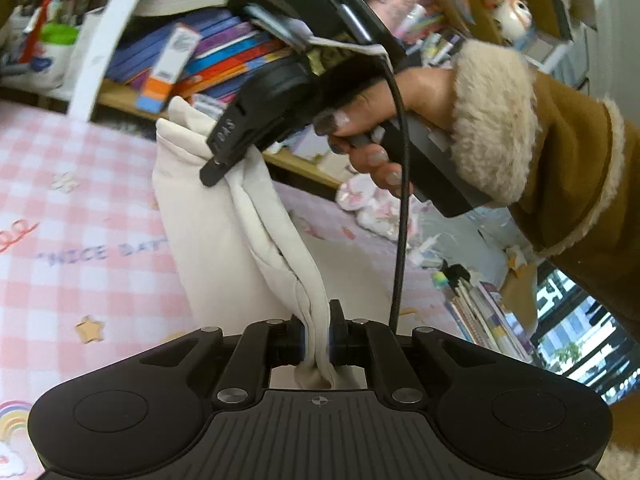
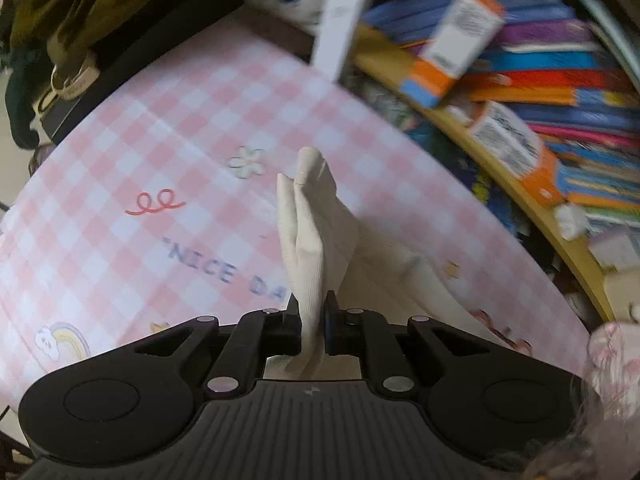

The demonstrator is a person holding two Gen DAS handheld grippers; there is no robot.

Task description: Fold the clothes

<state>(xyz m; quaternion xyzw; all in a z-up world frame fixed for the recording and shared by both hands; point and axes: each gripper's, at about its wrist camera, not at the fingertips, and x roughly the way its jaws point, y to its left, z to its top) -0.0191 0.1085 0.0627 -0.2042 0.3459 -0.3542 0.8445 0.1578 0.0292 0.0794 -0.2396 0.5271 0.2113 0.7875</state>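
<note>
- Garment (image 1: 208,216): cream-white cloth, bunched into long folds, held off the pink checked counter (image 1: 60,208) at two points; slack portion hangs between the grips, lower part appears to rest on or near the counter.
- Left hand-held gripper (image 1: 318,344): jaws narrowed and clamped on a gathered rope of the cloth; fabric pokes out behind the pads.
- Right hand-held gripper (image 2: 312,320): jaws narrowed on a doubled edge of same cloth; tip of that edge stands up beyond the pads. Seen also in left wrist view, carried by a hand (image 1: 372,128) in a brown fleece-cuffed sleeve (image 1: 560,168), w/ cloth pinched at its tip.
- Surroundings: bookshelf (image 2: 560,80) packed w/ books close behind the counter; right view blurred, fine detail not readable.
- Step judged: lift-and-spread before a fold; no fold yet laid flat.
- Recommended: both grips to be kept firm, grippers drawn apart until the bunched folds open out, then cloth lowered flat onto clear checked area.
- Risk judged: twisted rope at left grip may be folded in as a crease; cable (image 1: 402,200) and shelf edge to be kept clear.
</note>
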